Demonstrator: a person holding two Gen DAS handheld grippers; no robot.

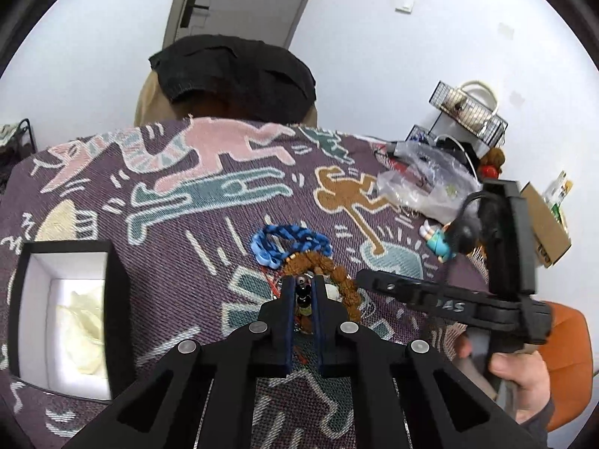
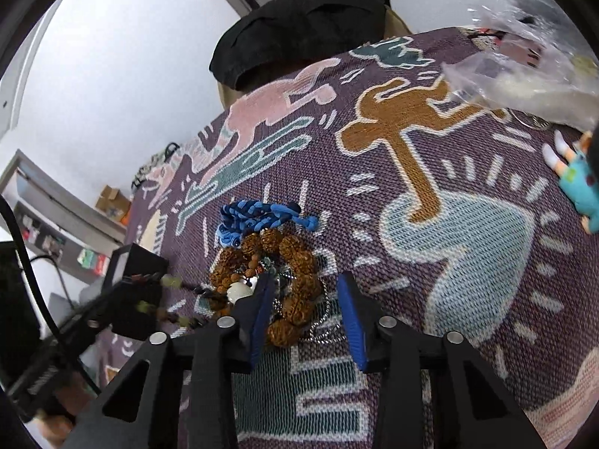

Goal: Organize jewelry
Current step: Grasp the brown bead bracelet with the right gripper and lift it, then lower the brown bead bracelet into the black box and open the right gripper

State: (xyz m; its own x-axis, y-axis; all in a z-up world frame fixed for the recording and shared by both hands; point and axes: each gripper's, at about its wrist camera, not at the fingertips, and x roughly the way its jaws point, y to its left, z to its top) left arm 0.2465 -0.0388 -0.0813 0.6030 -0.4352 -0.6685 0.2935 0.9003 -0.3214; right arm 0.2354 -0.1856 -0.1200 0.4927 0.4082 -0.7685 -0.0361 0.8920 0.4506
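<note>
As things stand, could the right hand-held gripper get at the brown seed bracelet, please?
Probably yes: the right hand-held gripper is open just in front of the brown seed bracelet, with nothing between. A silver chain lies tangled alongside and might come up too.

We count two grippers: the left gripper [image 1: 303,292] and the right gripper [image 2: 305,292]. One blue cord bracelet [image 2: 258,215], one brown seed bracelet [image 2: 292,258], one string of dark and pale beads [image 2: 176,292] and one thin chain [image 2: 325,321] lie on one cloth [image 1: 209,232]. One box [image 1: 67,318], one doll [image 1: 440,241], one plastic bag [image 1: 426,179].
</note>
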